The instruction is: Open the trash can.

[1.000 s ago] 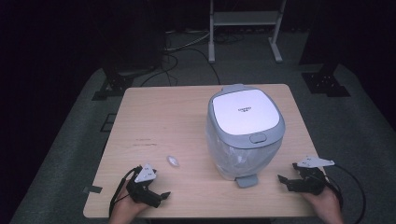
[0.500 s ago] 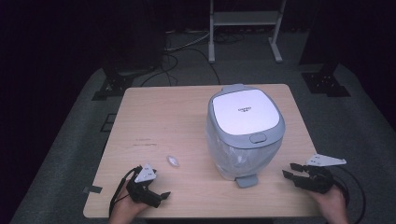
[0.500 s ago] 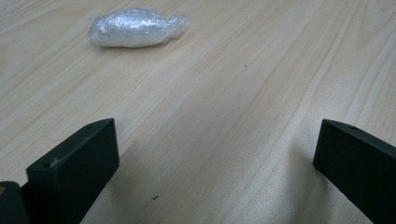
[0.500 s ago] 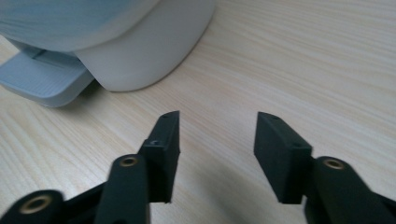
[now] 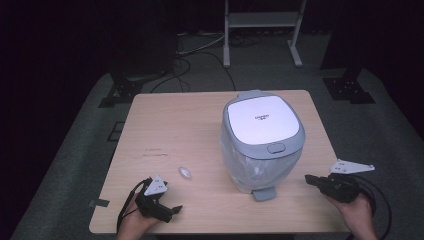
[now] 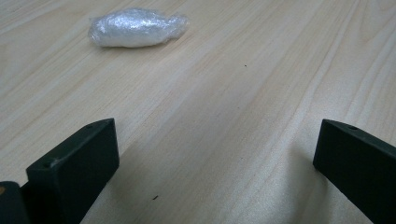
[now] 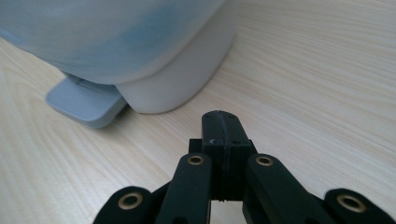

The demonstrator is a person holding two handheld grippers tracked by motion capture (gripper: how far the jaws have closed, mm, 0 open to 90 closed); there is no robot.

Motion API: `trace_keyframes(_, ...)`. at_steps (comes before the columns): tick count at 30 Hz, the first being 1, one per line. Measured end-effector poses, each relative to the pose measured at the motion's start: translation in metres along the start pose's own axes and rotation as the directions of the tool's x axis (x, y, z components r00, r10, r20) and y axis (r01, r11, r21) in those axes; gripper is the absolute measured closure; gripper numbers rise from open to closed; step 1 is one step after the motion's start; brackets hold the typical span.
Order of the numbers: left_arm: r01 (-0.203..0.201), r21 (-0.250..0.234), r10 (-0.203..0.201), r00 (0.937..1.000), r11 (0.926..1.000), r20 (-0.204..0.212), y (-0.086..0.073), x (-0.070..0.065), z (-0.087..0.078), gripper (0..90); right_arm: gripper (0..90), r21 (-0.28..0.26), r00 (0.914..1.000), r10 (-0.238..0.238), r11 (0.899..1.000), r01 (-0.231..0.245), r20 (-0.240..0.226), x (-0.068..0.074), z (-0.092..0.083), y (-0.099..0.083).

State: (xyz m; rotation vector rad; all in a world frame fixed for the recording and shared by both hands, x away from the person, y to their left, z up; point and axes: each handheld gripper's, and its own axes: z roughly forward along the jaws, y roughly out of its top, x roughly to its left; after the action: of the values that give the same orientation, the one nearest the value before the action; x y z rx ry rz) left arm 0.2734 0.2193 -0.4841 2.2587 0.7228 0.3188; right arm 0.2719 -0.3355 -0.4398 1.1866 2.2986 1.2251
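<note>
Right gripper (image 5: 309,178) sits over the near right corner of the wooden surface (image 5: 175,125), jaws having just closed fully together with nothing between them, tips aimed at the foot pedal (image 7: 86,102) of the grey-lidded bin (image 5: 262,142), near it but clear of it. Left gripper (image 5: 172,210) is low at the near left edge, jaws spread wide and empty. The small wad of clear plastic wrap (image 6: 137,28) lies on the bare wood ahead of those jaws, apart from them and left of the bin; bin looks lined with a clear bag, though that's hard to confirm.
</note>
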Motion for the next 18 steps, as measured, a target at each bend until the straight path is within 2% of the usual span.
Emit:
trace_keyframes(9,0.0,0.0,0.0,1.0,1.0,0.0,0.0,0.0,0.0,0.0,90.0,0.003,0.9982,-0.032,0.999,0.032,-0.052,0.006,-0.007,0.014)
trace_keyframes(18,0.002,0.0,-0.002,1.0,1.0,0.0,0.0,0.0,0.0,0.0,89.9,-0.01,0.9962,-0.056,0.998,0.056,-0.067,0.011,-0.014,0.025)
